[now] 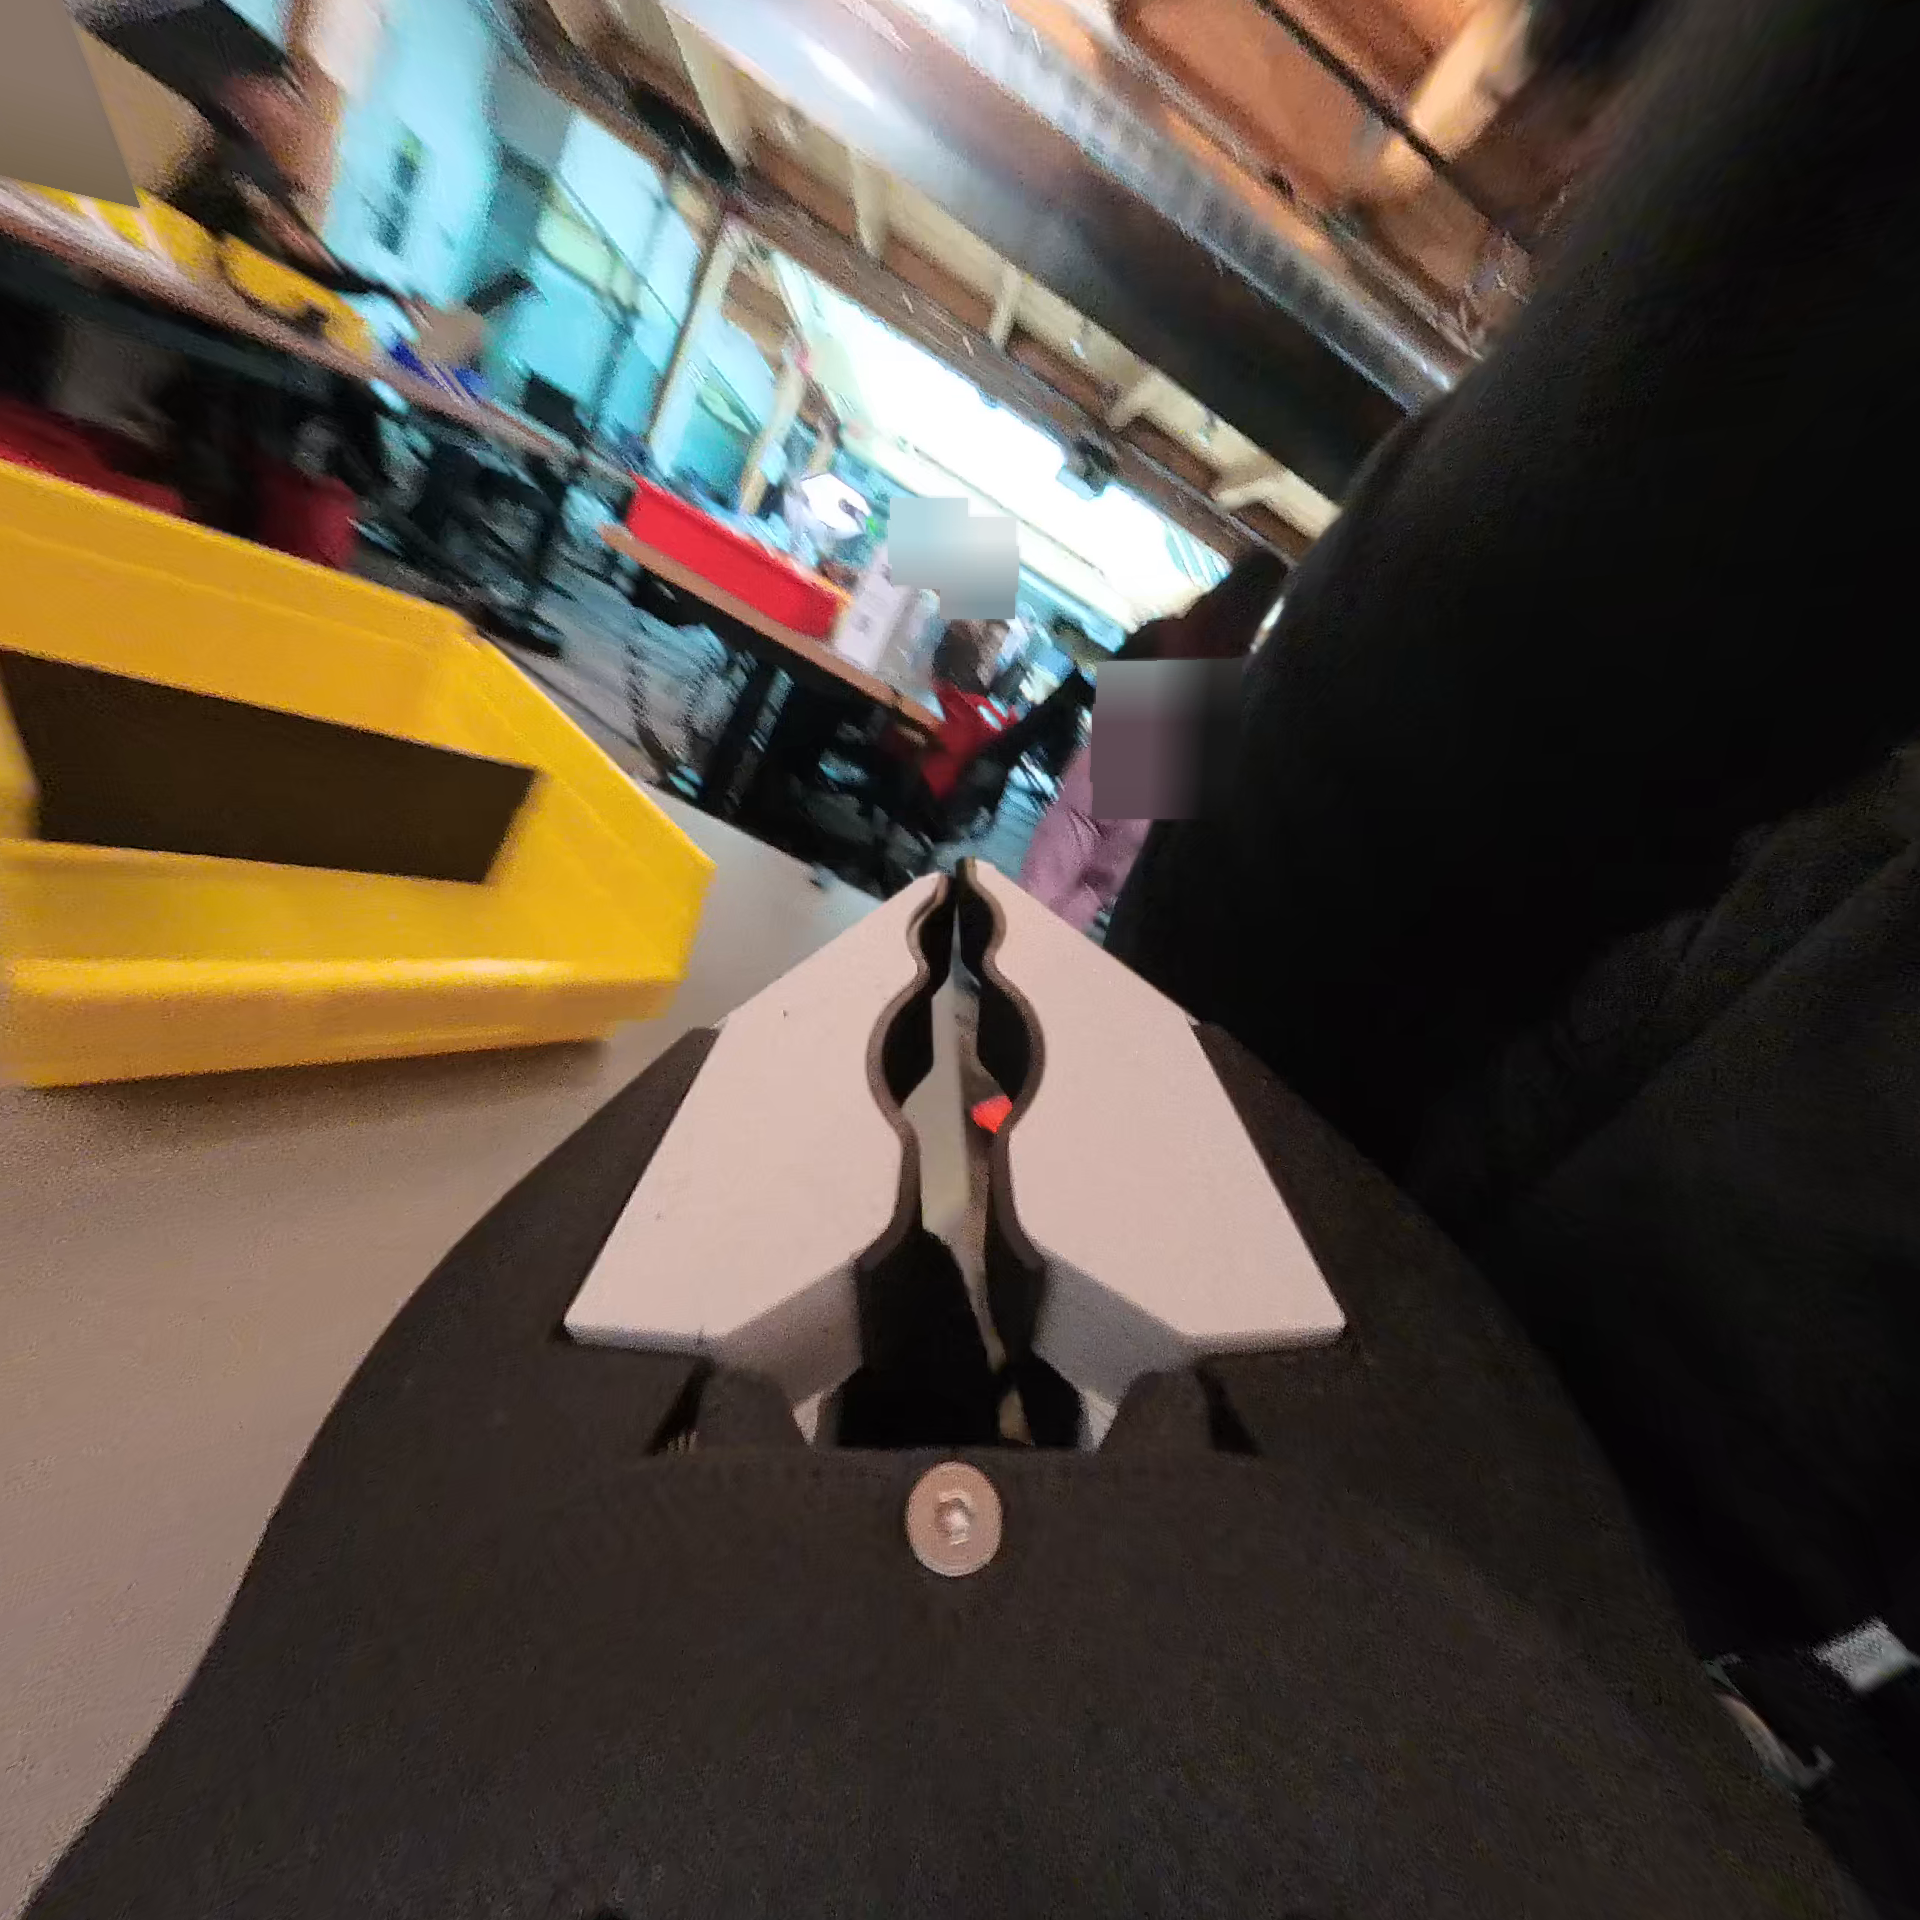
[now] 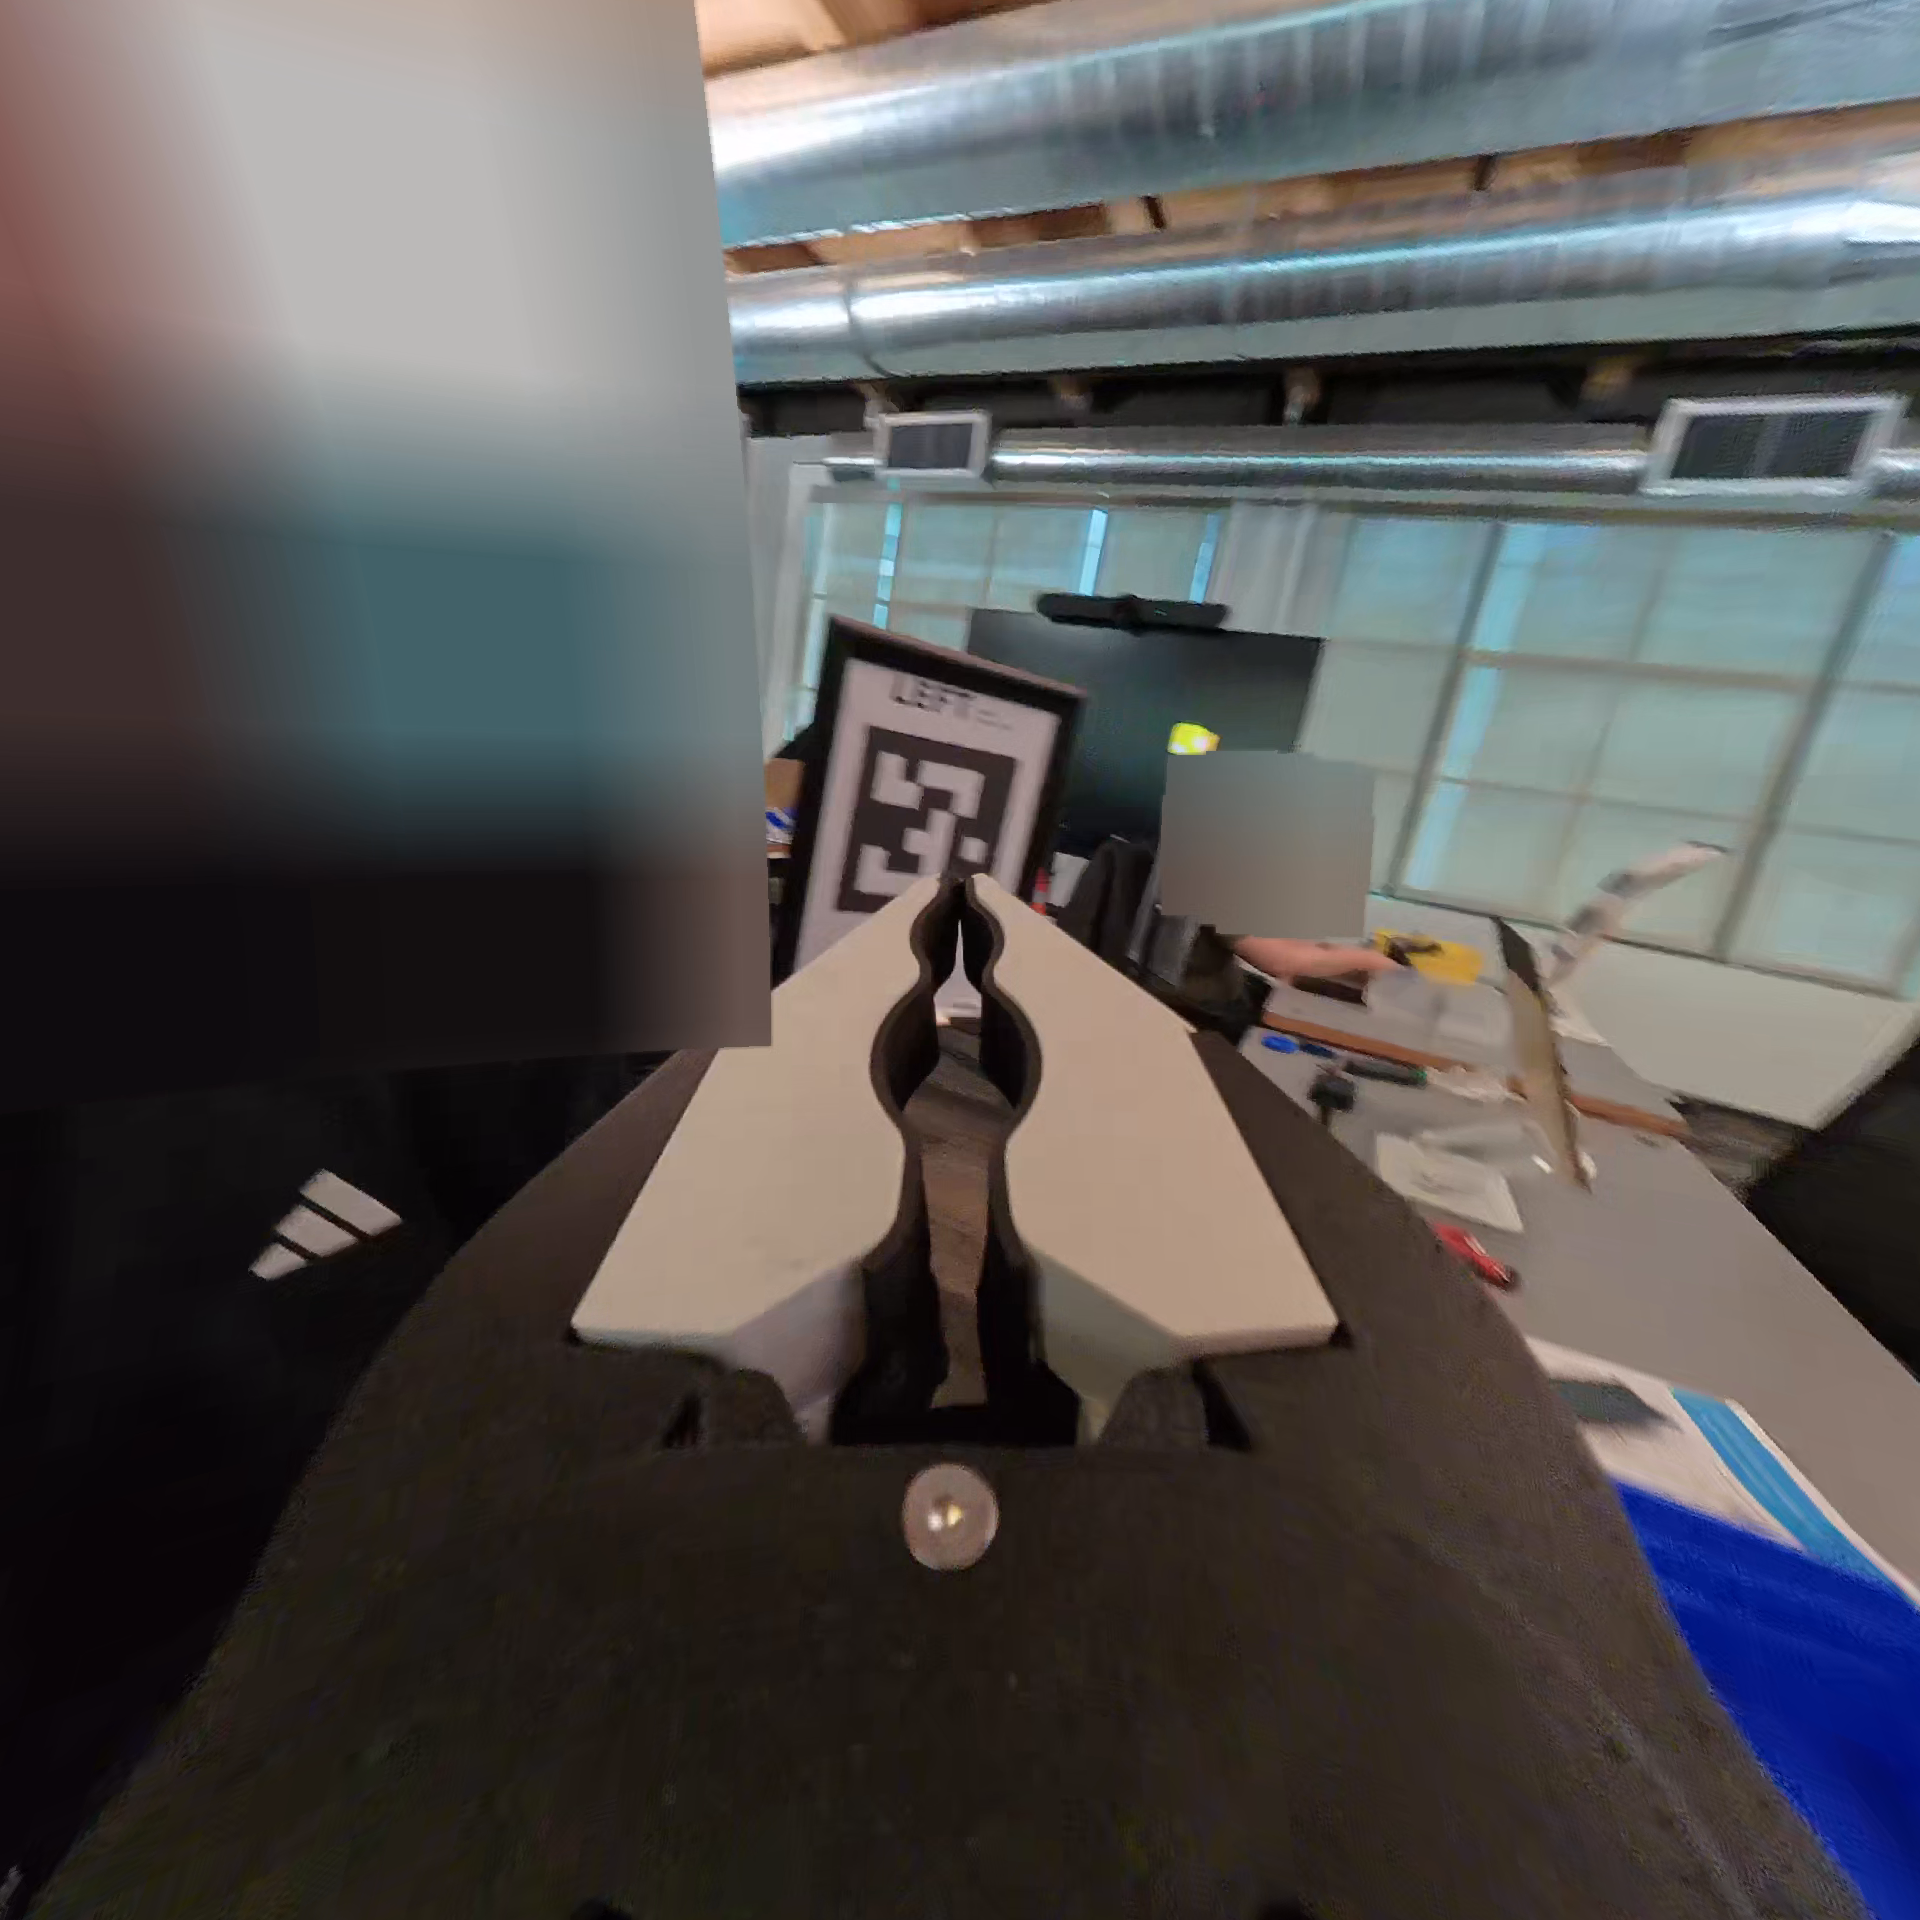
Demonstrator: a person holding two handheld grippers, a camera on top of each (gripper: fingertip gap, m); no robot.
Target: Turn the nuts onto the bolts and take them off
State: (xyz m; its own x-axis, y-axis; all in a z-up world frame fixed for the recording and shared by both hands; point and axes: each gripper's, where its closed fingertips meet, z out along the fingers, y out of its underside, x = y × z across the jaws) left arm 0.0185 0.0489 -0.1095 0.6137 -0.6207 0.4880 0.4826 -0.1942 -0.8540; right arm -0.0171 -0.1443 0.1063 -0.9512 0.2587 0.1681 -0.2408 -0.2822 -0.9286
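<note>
Left tongs [image 1: 957,883]: clenched, tips together, nothing between them. Right tongs [image 2: 961,891]: same, clenched and empty. No nuts or bolts visible in either view, so can't say where they are. Left wrist view: yellow bin [image 1: 312,790] on the grey tabletop [image 1: 208,1299], to the left of the tongs, near; dark clothing fills the right side. Right wrist view: black-framed marker card [image 2: 930,800] just beyond the tips; grey tabletop [image 2: 1621,1195] with clutter to the right.
</note>
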